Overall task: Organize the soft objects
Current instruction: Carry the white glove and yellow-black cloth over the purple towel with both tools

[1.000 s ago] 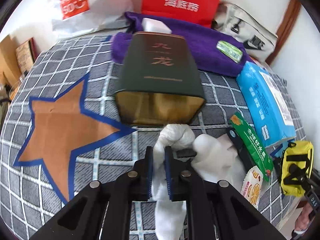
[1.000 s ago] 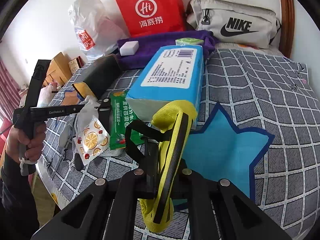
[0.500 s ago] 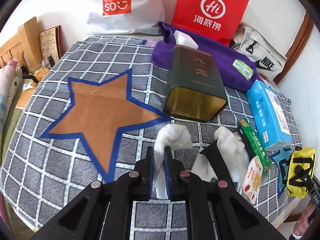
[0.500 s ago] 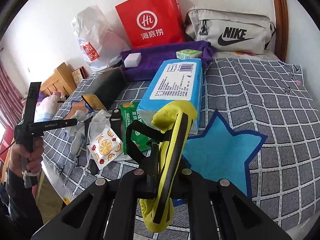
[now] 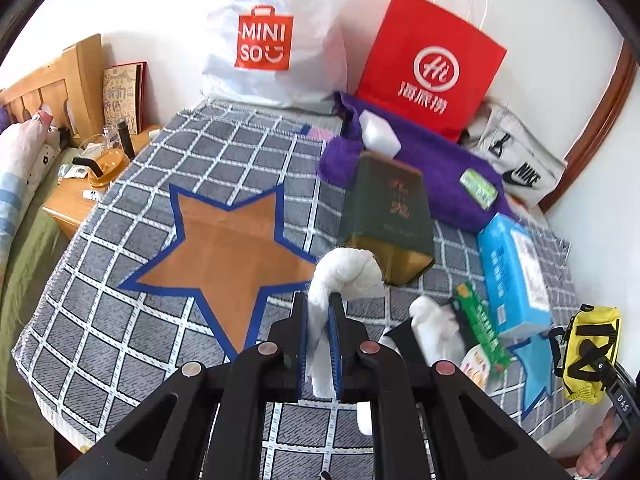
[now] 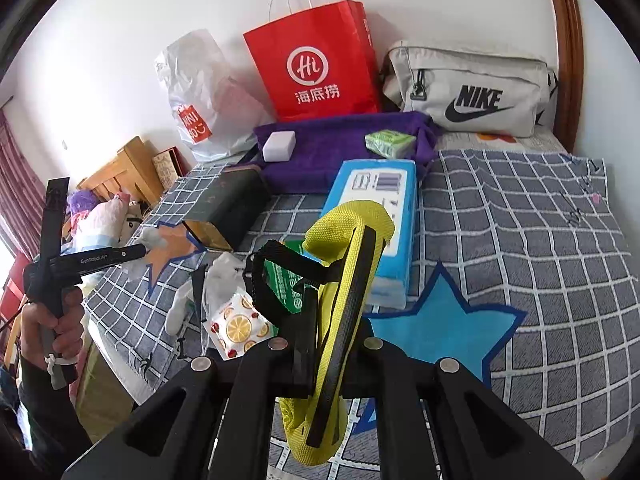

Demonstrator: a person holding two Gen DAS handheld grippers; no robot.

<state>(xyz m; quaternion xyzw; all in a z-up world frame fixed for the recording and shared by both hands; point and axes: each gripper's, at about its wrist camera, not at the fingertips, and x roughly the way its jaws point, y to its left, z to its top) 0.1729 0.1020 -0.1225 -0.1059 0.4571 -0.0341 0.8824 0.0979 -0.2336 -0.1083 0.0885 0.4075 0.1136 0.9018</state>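
Note:
My left gripper (image 5: 319,312) is shut on a white cloth (image 5: 344,274) and holds it up above the grey checked bedspread (image 5: 120,320), beside the orange star patch (image 5: 232,256). A second white cloth (image 5: 436,324) lies on the bed to the right. My right gripper (image 6: 328,312) is shut on a yellow pouch (image 6: 348,248) with a black strap, held above the blue star patch (image 6: 444,328). The pouch also shows in the left wrist view (image 5: 592,356). The left gripper with its cloth shows in the right wrist view (image 6: 150,240).
A dark green tin (image 5: 388,216), a blue tissue pack (image 5: 516,272), a green snack packet (image 5: 480,324) and a fruit-print packet (image 6: 236,328) lie mid-bed. A purple towel (image 6: 340,148), red bag (image 6: 316,68), Miniso bag (image 5: 276,40) and Nike bag (image 6: 472,92) line the wall. A wooden nightstand (image 5: 76,196) stands left.
My left gripper has lifted the white cloth up and back from the tin, toward the orange star. My right gripper has risen slightly with the yellow pouch.

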